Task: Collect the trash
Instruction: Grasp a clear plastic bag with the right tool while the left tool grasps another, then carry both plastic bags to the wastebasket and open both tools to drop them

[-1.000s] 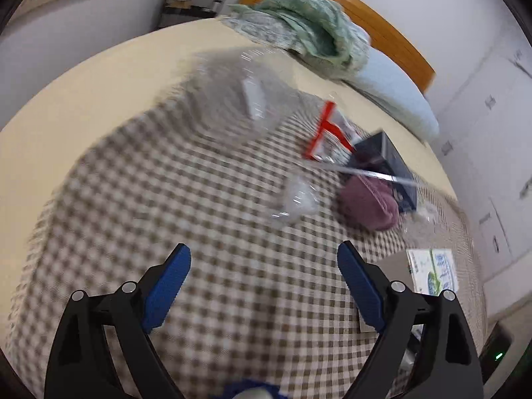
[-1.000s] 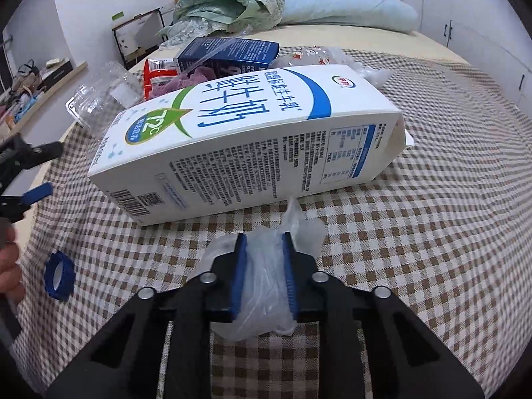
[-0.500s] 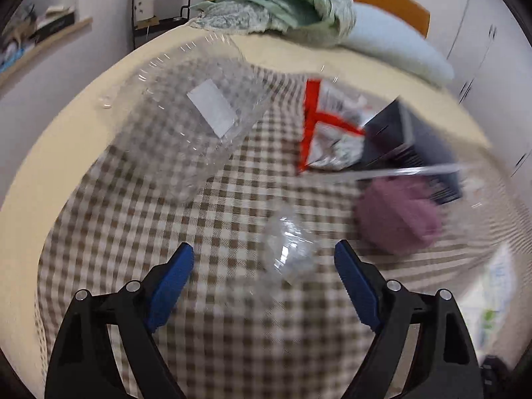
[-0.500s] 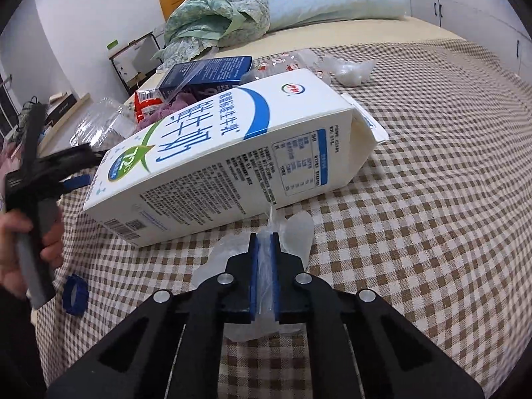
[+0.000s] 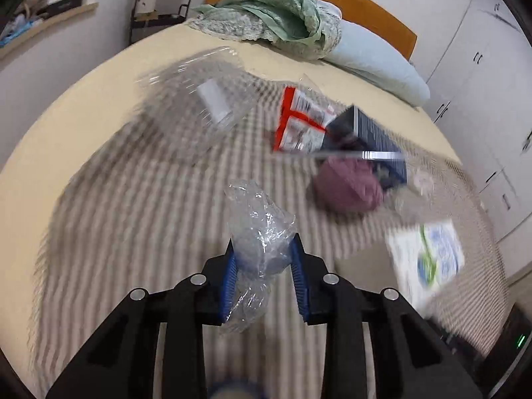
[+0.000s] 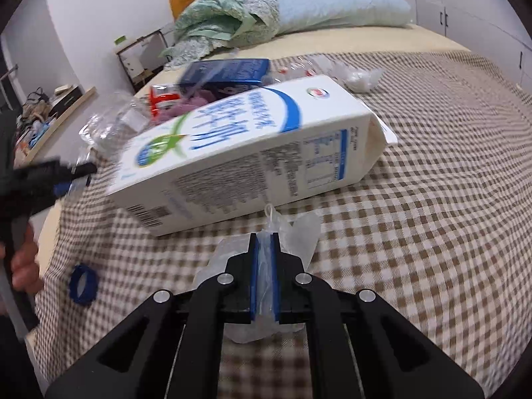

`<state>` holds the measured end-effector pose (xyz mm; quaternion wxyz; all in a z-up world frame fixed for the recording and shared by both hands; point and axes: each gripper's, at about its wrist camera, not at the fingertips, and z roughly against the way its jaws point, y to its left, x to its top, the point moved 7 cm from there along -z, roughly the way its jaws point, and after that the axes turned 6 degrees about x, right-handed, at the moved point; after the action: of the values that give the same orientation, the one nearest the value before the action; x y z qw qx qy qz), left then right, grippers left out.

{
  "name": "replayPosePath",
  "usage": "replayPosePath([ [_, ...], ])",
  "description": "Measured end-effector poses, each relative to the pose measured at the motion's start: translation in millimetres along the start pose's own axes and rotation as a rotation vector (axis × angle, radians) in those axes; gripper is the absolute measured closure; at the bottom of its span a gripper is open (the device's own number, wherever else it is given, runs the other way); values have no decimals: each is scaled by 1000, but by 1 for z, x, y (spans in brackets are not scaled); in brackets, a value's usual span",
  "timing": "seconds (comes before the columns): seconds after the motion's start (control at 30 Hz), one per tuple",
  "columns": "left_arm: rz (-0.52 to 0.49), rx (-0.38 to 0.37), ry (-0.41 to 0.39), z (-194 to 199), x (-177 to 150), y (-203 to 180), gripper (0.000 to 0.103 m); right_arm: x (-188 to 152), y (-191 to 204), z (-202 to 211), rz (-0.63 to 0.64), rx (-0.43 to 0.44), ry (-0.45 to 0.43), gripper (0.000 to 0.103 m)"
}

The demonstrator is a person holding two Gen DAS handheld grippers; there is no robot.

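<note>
Your left tool (image 5: 262, 262) is pinching crumpled clear wrap (image 5: 257, 226), having just closed; your right tool (image 6: 265, 269) is pinching a plastic bag (image 6: 299, 236) beside the milk carton (image 6: 246, 153) lying ahead.

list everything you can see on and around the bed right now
checked brown-and-white cloth: one, spread over bed
white milk carton with blue print: one, lying on its side on cloth
dark blue box: one, behind carton
purple fuzzy ball: one, beside blue box
red-and-white wrapper: one, left of box
clear plastic clamshell: one, at cloth's far edge
blue ring: one, near cloth's left edge
green quilt: one, by headboard
pale blue pillow: one, by headboard
crumpled clear film: one, in left gripper
thin clear bag: one, in right gripper
</note>
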<state>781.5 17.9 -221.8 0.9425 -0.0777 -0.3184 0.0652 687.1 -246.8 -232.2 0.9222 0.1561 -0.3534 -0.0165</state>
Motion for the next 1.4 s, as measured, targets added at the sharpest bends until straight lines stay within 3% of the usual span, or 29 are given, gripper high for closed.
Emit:
replayPosePath([
  [0.2,79,32,-21,50,-38,30,75,-4,12,36,16,26,-62,96],
  [0.3,115,4,-50,70,-50,29,75,-16,17,61,24,36,-85,96],
  [0.5,10,-33,-44,105,-112,-6,75,-76,19,113,4,66,-85,97],
  [0.6,-64,-74,-73,137,-139,-43,75,-101,5,141,-40,70,-86,97],
  [0.73,-155,-133,-92,181,-179,-94,75,-107,-22,213,-65,50,-180,97],
  [0.87,-251,-250,-98,228,-223,-159,75,-122,-73,293,-52,-56,-239,97],
  [1.0,-324,-414,-68,275,-274,-237,75,-151,-142,370,-87,-187,-272,97],
  [1.13,-439,-488,-34,299,-326,-309,75,-201,-211,437,-133,-301,-273,97],
  [1.27,-587,-519,81,295,-388,-377,75,-263,-261,455,-201,-332,-222,97],
  [1.4,-751,-508,224,268,-460,-437,75,-326,-309,452,-362,-295,-193,97],
])
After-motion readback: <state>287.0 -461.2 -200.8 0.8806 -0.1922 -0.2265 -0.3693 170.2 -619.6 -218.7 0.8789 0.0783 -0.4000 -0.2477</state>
